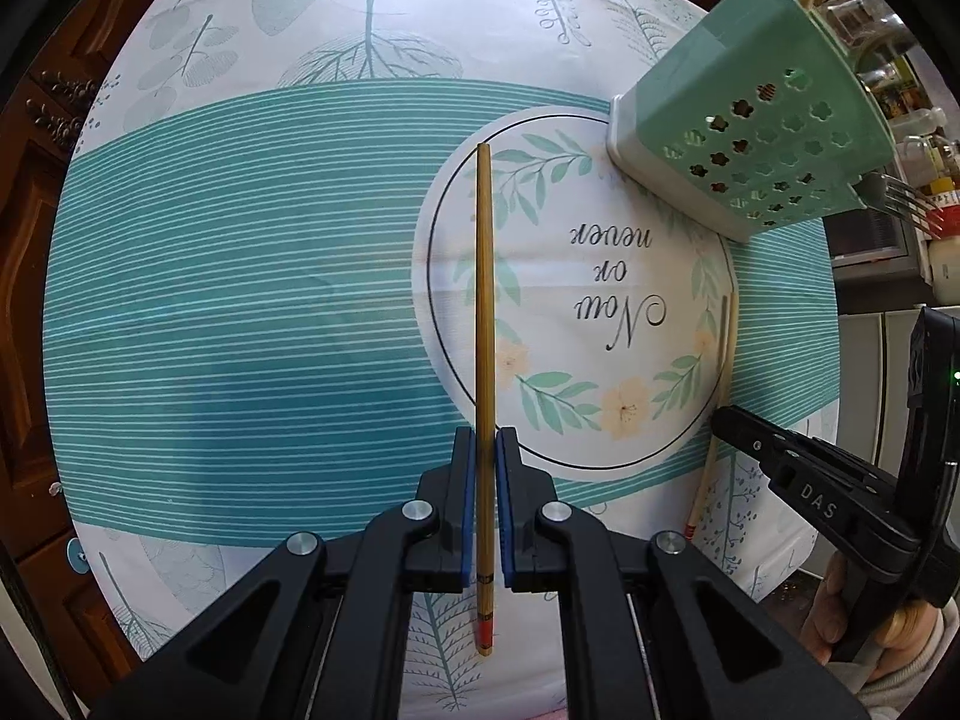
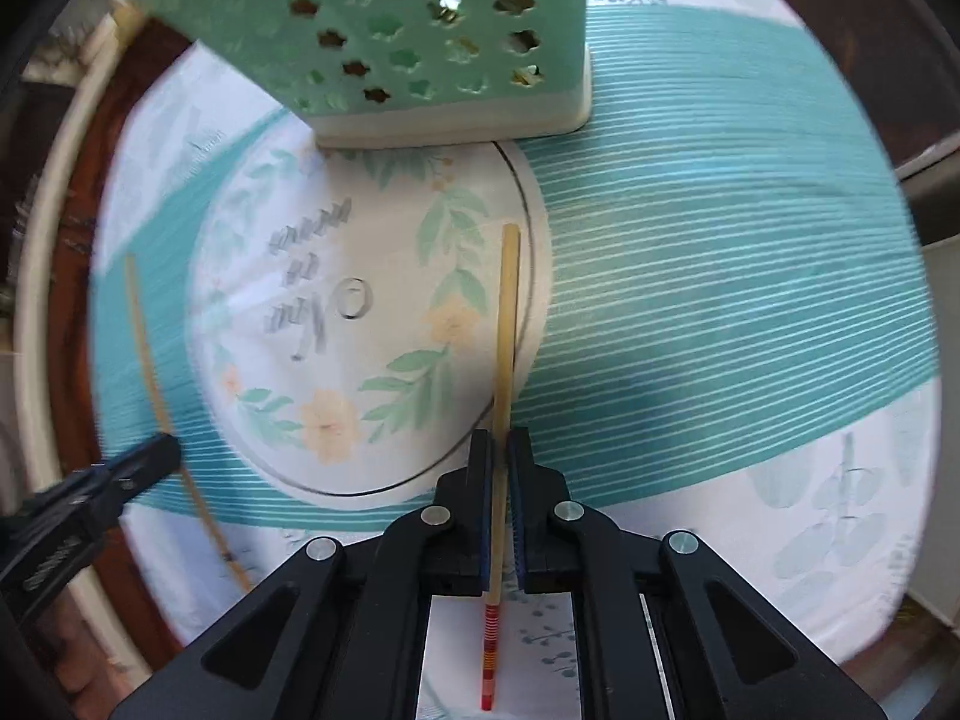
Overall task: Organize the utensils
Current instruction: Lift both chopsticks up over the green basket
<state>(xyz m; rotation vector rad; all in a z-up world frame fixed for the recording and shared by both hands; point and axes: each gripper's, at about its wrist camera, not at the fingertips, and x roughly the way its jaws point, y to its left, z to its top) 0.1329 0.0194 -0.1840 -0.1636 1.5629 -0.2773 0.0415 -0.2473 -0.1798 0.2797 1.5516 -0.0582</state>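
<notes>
While both fingers [image 1: 483, 510] [image 2: 500, 510] pinch chopsticks [image 1: 485, 330] [image 2: 505, 348], only the left view shows the holder's fork [image 1: 900, 195].

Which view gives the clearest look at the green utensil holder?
Left wrist: the green utensil holder appears sharp, nearly whole, with a fork sticking out. The right wrist view shows only its lower part, blurred and cut off at the top.
</notes>
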